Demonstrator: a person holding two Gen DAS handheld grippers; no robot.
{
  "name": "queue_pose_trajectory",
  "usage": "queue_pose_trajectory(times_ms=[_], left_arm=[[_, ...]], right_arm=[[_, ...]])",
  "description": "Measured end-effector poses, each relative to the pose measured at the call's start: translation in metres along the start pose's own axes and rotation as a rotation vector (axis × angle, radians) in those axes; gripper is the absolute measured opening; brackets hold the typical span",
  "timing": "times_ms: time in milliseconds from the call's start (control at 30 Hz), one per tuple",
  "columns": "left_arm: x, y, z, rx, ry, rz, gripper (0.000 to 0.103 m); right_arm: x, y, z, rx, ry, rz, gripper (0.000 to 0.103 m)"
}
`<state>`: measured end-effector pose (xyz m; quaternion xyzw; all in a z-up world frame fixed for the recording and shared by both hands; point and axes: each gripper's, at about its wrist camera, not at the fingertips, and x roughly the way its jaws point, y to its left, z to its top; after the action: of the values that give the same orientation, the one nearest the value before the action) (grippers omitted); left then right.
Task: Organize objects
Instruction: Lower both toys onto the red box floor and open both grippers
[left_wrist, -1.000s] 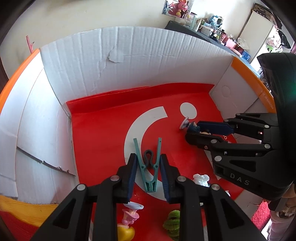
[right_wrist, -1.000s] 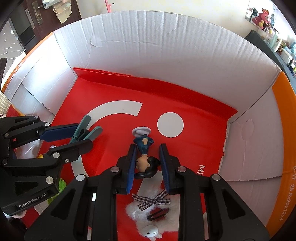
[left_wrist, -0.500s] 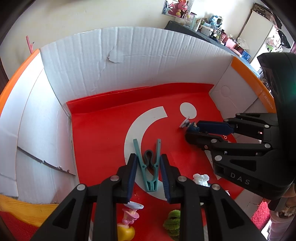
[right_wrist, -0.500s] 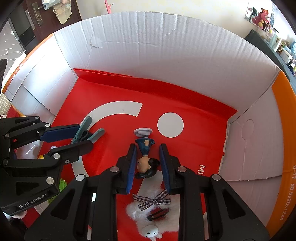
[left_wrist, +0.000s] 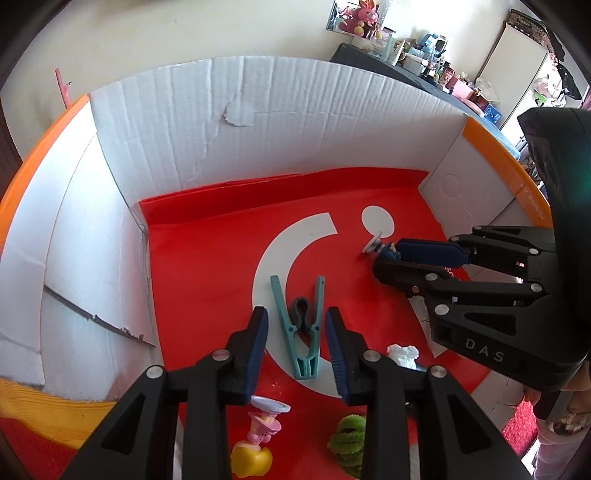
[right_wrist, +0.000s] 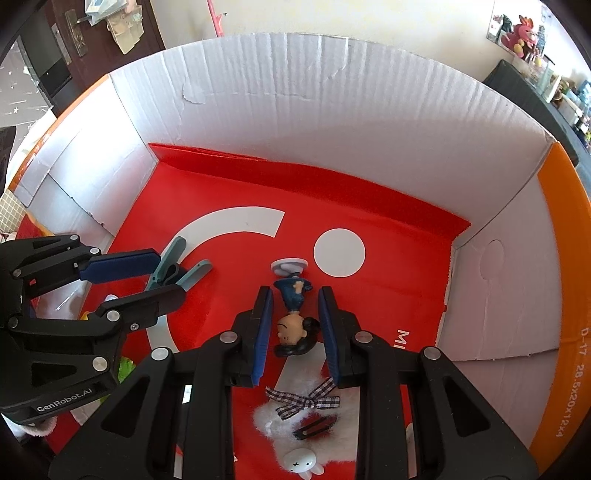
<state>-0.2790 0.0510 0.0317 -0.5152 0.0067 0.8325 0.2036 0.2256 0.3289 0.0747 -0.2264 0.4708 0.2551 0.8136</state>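
Note:
Both grippers are inside a cardboard box with a red floor. A teal clothes peg lies flat on the floor between the jaws of my left gripper, which stand open and clear of it. It also shows in the right wrist view. A small figurine in a blue suit with black hair lies on the floor between the open jaws of my right gripper, untouched. Its base shows in the left wrist view.
White box walls rise on all sides, with orange flaps at the rim. Near the front lie a pink and yellow figurine, a green fuzzy toy, a white fluffy hair clip with checked bow and a small white rabbit head.
Both grippers have opened: the left has let go of the teal peg and the right has let go of the figurine. Both things now lie on the red floor.

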Motion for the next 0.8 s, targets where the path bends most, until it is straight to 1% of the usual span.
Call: queue_pose_trajectory(times_ms=[200, 433, 567, 600, 733, 800], left_arm=[[-0.004, 0.000, 0.000, 0.000, -0.010, -0.005, 0.034], [-0.014, -0.001, -0.001, -0.001, -0.039, -0.008, 0.034], [-0.024, -0.005, -0.001, 0.004, -0.067, 0.005, 0.034], [-0.027, -0.005, -0.002, 0.004, -0.072, 0.006, 0.034], [-0.041, -0.008, -0.007, 0.001, -0.099, 0.008, 0.034], [-0.049, -0.008, -0.010, 0.001, -0.115, 0.019, 0.034]], right_arm=[[0.003, -0.003, 0.006, 0.002, -0.009, -0.006, 0.025], [-0.009, -0.003, 0.016, -0.004, -0.043, -0.023, 0.025], [-0.021, -0.003, 0.022, -0.001, -0.077, -0.027, 0.025], [-0.028, 0.000, 0.014, 0.001, -0.088, -0.029, 0.025], [-0.042, 0.000, 0.014, -0.002, -0.125, -0.024, 0.025], [-0.060, 0.017, -0.008, -0.008, -0.144, -0.035, 0.025]])
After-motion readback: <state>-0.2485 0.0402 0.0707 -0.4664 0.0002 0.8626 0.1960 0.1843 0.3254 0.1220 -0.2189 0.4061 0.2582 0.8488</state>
